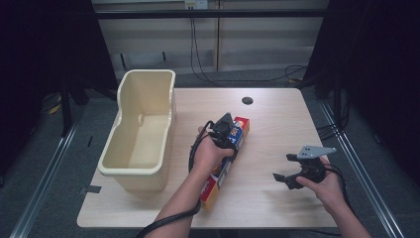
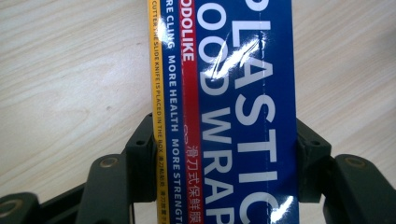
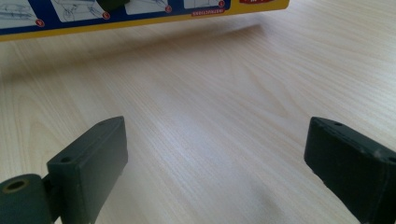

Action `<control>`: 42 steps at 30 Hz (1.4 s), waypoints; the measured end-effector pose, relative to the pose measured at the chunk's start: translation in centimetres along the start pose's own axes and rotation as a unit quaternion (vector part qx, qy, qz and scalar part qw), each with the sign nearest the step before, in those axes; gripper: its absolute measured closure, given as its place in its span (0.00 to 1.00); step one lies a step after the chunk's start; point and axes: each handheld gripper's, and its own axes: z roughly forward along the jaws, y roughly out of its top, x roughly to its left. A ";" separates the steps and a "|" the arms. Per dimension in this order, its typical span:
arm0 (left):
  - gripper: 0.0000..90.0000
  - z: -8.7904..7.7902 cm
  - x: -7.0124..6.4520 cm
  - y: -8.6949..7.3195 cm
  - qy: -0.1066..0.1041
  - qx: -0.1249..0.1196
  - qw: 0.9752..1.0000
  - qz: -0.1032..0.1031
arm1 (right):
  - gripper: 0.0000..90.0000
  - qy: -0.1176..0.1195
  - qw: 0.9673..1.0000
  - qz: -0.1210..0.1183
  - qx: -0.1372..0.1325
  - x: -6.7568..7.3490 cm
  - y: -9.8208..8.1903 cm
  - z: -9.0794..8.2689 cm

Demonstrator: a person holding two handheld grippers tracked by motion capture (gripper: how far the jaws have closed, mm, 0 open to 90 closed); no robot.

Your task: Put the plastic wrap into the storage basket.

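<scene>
The left gripper (image 1: 232, 133) is clamped across a long plastic wrap box (image 1: 224, 168), its jaws pressing the box's two long sides near the far end. The box lies lengthwise in the middle of the bench (image 1: 277, 119), running from the near edge away toward the far side, just right of the cream tub (image 1: 143, 131). In the left gripper view its blue face (image 2: 243, 93) sits squarely between the jaws. The right gripper (image 1: 289, 171) hangs wide apart, holding nothing, well to the box's right.

Glossy printed cardboard wrap box (image 2: 243, 107); matt pale wood-grain table (image 1: 277, 124); smooth cream plastic bin (image 1: 141, 131).
</scene>
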 end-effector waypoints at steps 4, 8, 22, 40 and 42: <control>0.45 -0.8 0.4 0.0 0.001 0.007 1.000 -0.008 | 0.06 0.002 1.000 0.000 0.001 0.0 0.0 0.1; 0.45 -1.5 0.7 0.1 -0.002 0.006 1.000 -0.007 | 0.06 0.000 1.000 -0.001 0.003 0.0 0.0 0.1; 0.45 -4.8 1.4 0.3 0.000 0.006 1.000 -0.021 | 0.03 0.002 1.000 0.001 -0.002 0.1 0.1 0.1; 0.45 -8.6 1.8 0.6 -0.007 0.003 0.999 -0.037 | 0.03 0.002 1.000 0.002 -0.004 0.1 0.2 0.1; 0.45 -9.0 1.9 0.6 -0.008 0.002 0.999 -0.041 | 0.03 0.003 1.000 0.002 -0.004 0.1 0.2 0.1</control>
